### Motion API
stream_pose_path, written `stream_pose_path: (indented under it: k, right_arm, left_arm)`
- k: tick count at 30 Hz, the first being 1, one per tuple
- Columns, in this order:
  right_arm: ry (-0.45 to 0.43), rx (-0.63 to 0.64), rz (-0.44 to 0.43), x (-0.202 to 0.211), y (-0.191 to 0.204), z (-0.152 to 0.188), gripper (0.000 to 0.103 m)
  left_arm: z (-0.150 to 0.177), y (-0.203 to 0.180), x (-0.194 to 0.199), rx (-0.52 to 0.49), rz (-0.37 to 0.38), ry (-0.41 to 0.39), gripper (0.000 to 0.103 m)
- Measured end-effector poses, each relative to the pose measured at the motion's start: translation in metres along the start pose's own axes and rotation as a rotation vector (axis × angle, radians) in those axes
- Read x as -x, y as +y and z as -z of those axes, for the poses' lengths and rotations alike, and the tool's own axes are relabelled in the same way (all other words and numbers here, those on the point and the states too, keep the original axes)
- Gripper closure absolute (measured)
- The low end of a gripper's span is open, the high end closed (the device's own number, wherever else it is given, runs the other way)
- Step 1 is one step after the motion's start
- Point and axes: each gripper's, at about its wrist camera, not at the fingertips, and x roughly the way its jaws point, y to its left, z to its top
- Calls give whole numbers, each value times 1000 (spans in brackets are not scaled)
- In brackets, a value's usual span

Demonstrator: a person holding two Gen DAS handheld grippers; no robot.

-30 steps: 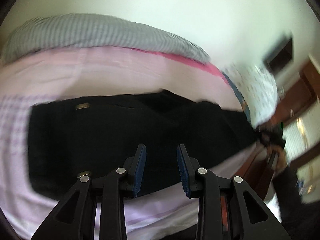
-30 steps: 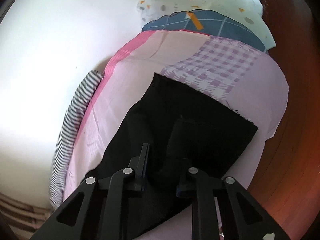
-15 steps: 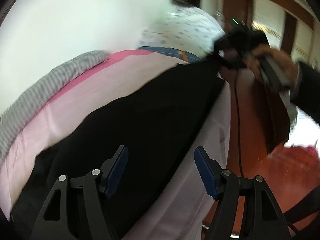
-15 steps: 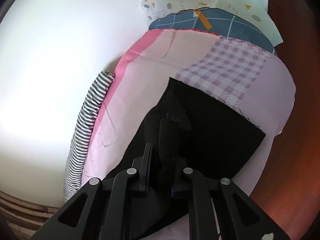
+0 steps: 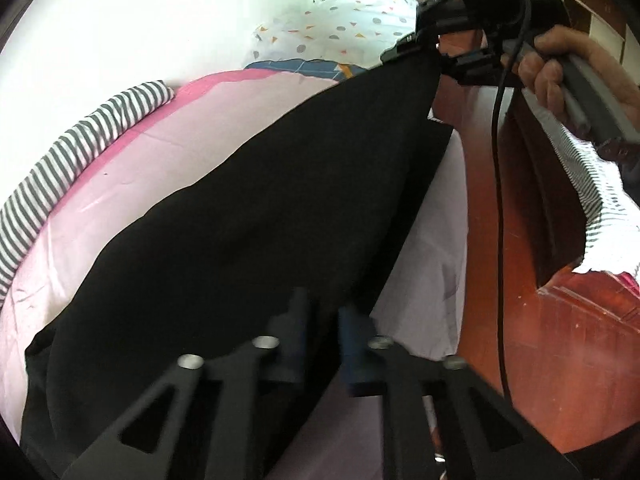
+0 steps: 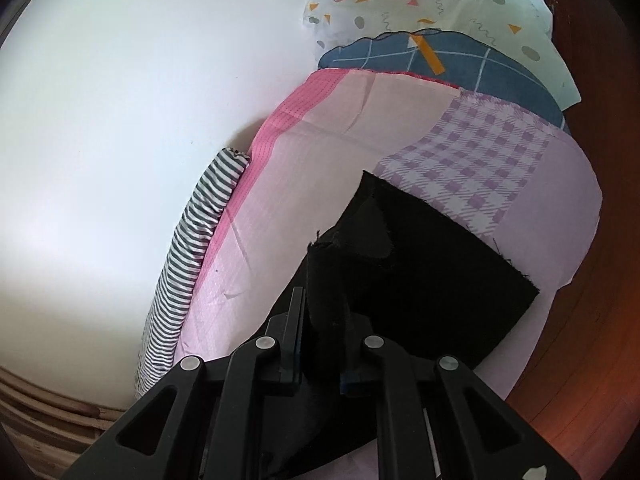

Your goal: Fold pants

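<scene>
Black pants (image 5: 240, 248) lie lengthwise on a pink bed sheet (image 5: 180, 140). My left gripper (image 5: 320, 312) is shut on their near edge, close to the side of the bed, with dark cloth pinched between the blue pads. At the far end my right gripper (image 5: 424, 46), held by a hand (image 5: 560, 60), lifts the other end off the sheet. In the right wrist view my right gripper (image 6: 322, 320) is shut on a bunched fold of the pants (image 6: 440, 280), and the frayed hem beyond lies flat on the sheet (image 6: 320, 160).
A striped grey-and-white cloth (image 5: 80, 148) runs along the wall side of the bed. A white patterned pillow (image 5: 352, 12) and a blue checked cloth (image 5: 304, 66) sit at the head. Red-brown wood (image 5: 520, 240) borders the bed on the right. A black cable (image 5: 498, 200) hangs from the right gripper.
My left gripper swung round along the pants, opened wide, then closed on their near edge. The right gripper kept its grip and raised the bunched fold slightly.
</scene>
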Motion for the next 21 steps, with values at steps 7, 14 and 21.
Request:
stream_pose_path:
  k: [7, 14, 21]
  right_arm:
    - [-14, -53, 13, 5, -28, -8, 92]
    - [-33, -27, 48, 11, -36, -3, 98]
    - [-116, 26, 108, 26, -34, -2, 99]
  left_arm:
    - [0, -1, -2, -14, 1, 1, 97]
    - [0, -5, -4, -29, -13, 12, 97]
    - [-4, -15, -12, -63, -1, 31, 97]
